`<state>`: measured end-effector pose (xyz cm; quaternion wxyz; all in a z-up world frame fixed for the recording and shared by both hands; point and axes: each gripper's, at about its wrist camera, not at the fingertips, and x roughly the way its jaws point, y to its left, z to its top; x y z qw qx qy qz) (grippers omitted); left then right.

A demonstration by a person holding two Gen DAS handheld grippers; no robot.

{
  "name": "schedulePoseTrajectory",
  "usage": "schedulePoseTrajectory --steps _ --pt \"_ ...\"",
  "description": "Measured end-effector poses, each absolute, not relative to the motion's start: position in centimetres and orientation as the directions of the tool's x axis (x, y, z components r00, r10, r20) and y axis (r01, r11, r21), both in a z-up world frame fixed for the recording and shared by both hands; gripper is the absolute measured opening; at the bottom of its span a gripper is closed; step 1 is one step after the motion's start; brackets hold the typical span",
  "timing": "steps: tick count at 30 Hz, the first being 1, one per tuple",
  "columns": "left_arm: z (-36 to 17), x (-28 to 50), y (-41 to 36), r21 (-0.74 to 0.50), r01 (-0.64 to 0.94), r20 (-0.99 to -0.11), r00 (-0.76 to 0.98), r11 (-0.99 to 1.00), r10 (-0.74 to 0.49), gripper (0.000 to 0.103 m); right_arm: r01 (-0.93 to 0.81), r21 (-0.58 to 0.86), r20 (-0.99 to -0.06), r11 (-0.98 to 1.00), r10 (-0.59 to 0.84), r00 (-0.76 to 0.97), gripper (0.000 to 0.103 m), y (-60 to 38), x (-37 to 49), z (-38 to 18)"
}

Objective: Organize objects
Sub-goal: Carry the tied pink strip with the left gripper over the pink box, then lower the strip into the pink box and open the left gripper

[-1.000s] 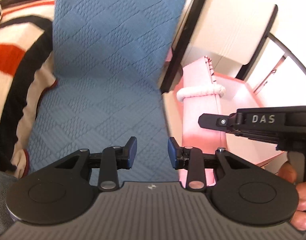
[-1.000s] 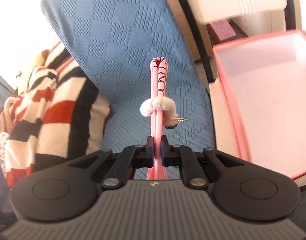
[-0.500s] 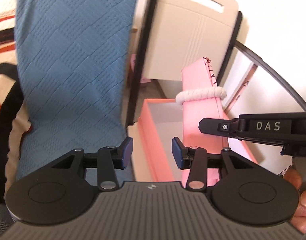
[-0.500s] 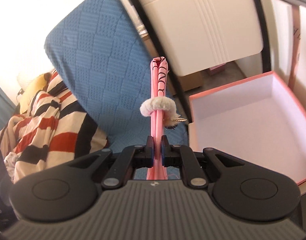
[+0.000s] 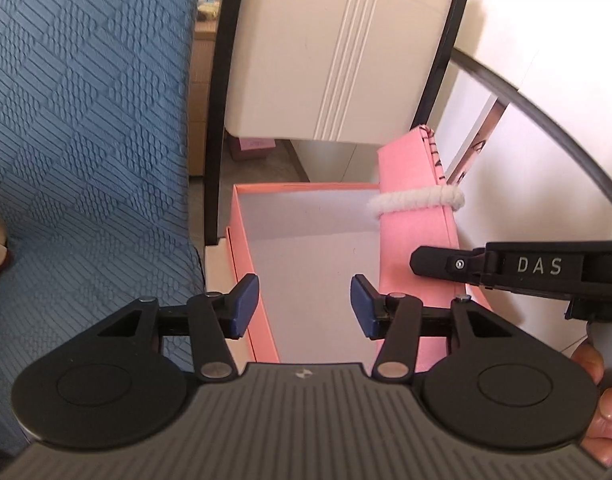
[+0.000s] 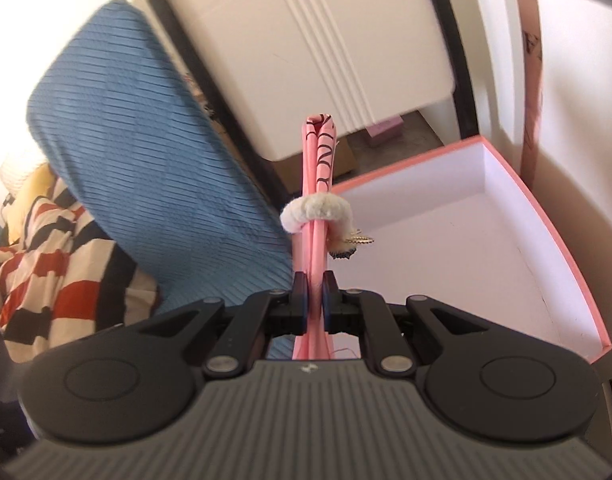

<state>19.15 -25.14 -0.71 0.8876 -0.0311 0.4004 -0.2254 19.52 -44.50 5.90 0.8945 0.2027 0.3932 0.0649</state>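
Between my right gripper's pads sits a folded pink bag, clamped upright, a white fuzzy band around it. Just right of it lies the open pink box, its white floor bare. My left gripper has just been opening; nothing is between its jaws, and they hover over the box's near-left wall. Left of both hangs a blue quilted cover.

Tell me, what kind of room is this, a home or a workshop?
Most likely a lived-in room at home, perhaps a bedroom or sitting area. A blue quilted cover drapes some furniture, a striped red, black and cream blanket lies bunched beside it, and a cream chair stands behind an open pink box.
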Motion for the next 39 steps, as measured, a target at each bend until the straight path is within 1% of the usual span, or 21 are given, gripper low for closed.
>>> schedulePoseTrajectory --steps 4,9,16,23,28,30,32,34,36,39 --pt "-2.8 20.2 -26.1 -0.234 0.367 -0.721 0.556 0.9 -0.414 0.059 0.067 0.409 -0.706 0.91 0.269 0.656 0.011 -45.6 20.8 3.6" --pt "-5.6 21.4 -27.7 -0.21 0.357 -0.758 0.529 0.91 -0.382 0.059 0.097 0.404 -0.737 0.91 0.261 0.623 0.011 -46.5 22.3 0.4" --pt "-9.2 23.2 -28.6 -0.21 0.344 -0.803 0.472 0.915 -0.362 0.059 0.144 0.406 -0.788 0.903 0.266 0.555 0.011 -47.1 24.1 -4.5" --pt "-11.0 23.9 -29.5 -0.182 0.348 -0.818 0.465 0.92 -0.338 0.064 0.185 0.374 -0.829 0.909 0.238 0.506 0.012 -47.8 25.6 -8.2" --pt "-11.2 24.3 -29.1 -0.207 0.325 -0.82 0.458 0.923 -0.344 0.065 0.19 0.366 -0.836 0.911 0.233 0.497 0.013 -48.2 25.9 -9.1" --pt "-10.9 24.2 -29.0 -0.197 0.327 -0.817 0.466 0.924 -0.339 0.065 0.192 0.357 -0.842 0.914 0.227 0.489 0.013 -48.2 26.0 -9.3" --pt "-10.5 24.0 -28.9 -0.195 0.329 -0.814 0.472 0.924 -0.339 0.066 0.199 0.348 -0.846 0.916 0.215 0.489 0.021 -48.2 26.0 -9.0" --pt "-10.0 24.0 -28.6 -0.2 0.33 -0.807 0.478 0.923 -0.346 0.066 0.215 0.334 -0.849 0.918 0.193 0.493 0.037 -48.4 26.0 -8.6" --pt "-9.2 23.8 -28.3 -0.203 0.335 -0.797 0.489 0.92 -0.354 0.067 0.228 0.327 -0.848 0.917 0.178 0.499 0.045 -48.6 25.7 -8.0" --pt "-7.7 23.1 -27.6 -0.213 0.336 -0.778 0.51 0.918 -0.367 0.067 0.231 0.333 -0.839 0.914 0.175 0.516 0.046 -48.6 25.0 -6.6"
